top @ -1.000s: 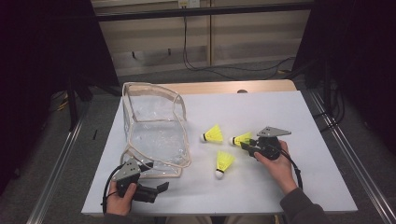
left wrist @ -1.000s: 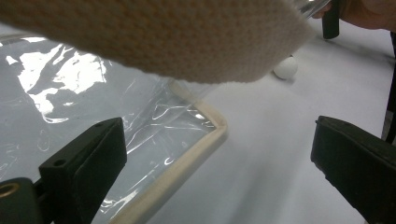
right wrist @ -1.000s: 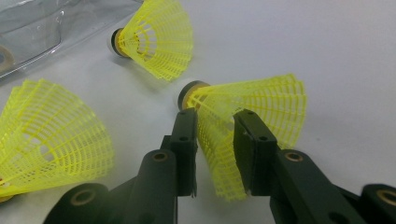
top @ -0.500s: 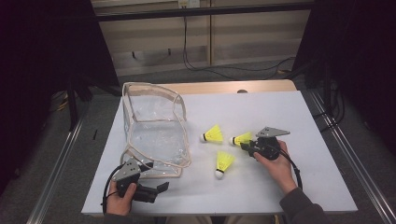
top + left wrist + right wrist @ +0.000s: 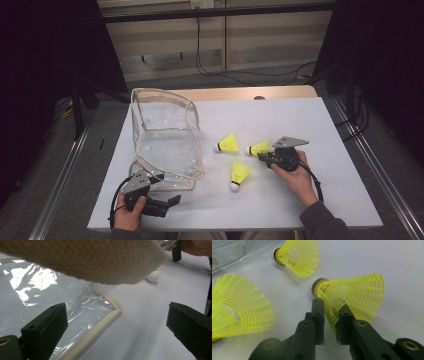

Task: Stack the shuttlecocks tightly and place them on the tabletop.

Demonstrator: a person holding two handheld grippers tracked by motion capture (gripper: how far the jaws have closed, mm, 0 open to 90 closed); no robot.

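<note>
Jaws of the right gripper (image 5: 329,320) have just been closing and now pinch the skirt of a yellow shuttlecock (image 5: 352,295) near the desk's right-centre; left gripper (image 5: 117,335) gapes by the clear bag (image 5: 167,137).

The clear pouch (image 5: 167,142) is standing as the one tall obstacle, taking up the white mat's (image 5: 330,200) left part. Right of the pouch, three yellow shuttlecocks (image 5: 240,173) are lying close together, leaving narrow gaps. Farther right of the pouch, and behind it, the mat is lying open.
</note>
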